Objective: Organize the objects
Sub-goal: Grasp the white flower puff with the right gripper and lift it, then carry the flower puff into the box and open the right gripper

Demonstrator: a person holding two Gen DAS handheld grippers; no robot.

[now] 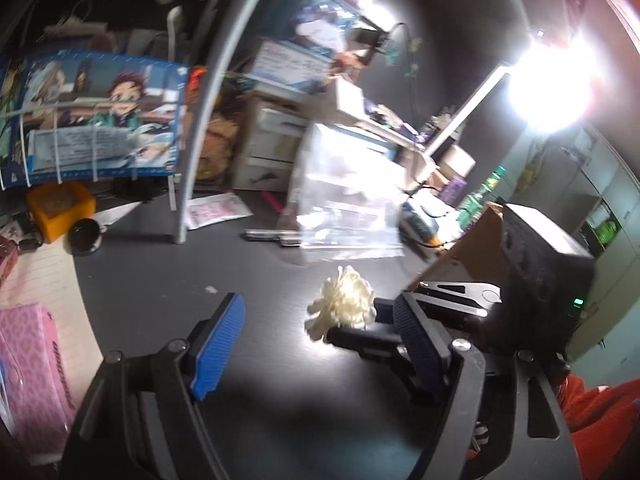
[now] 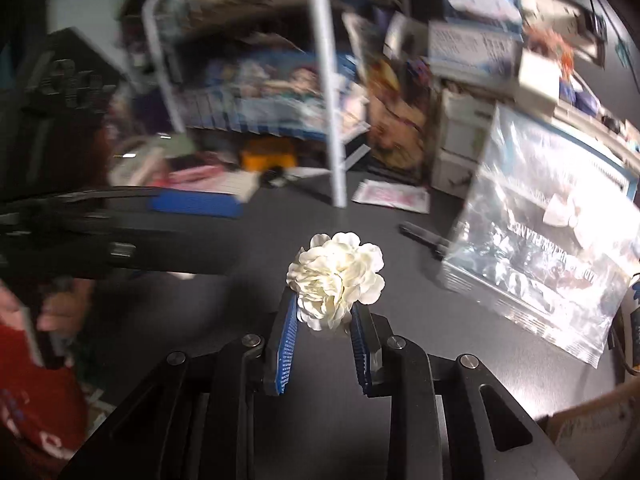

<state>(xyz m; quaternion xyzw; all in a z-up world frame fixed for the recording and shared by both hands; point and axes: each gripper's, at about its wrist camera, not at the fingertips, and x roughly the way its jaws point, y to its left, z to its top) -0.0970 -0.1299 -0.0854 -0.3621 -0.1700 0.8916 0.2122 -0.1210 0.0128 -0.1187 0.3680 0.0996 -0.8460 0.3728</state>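
A white fabric flower (image 2: 336, 276) sits between the blue pads of my right gripper (image 2: 324, 305), which is shut on it just above the dark desk (image 2: 248, 320). From the left wrist view the same flower (image 1: 346, 300) shows at the tip of the right gripper (image 1: 370, 322), which reaches in from the right. My left gripper (image 1: 318, 304) stands open over the desk, with nothing between its fingers. One of its blue pads (image 2: 196, 202) appears at the left of the right wrist view. A clear plastic zip bag (image 2: 540, 272) lies on the desk to the right, also seen as the bag (image 1: 344, 200).
A dark pen-like thing (image 1: 272, 236) lies by the bag. A white pole (image 1: 192, 152), an orange box (image 1: 60, 208), a pink packet (image 1: 218, 210) and stacked boxes crowd the back. A pink tissue box (image 1: 28, 360) sits left, a cardboard box (image 1: 472, 248) right. A lamp (image 1: 552, 84) glares.
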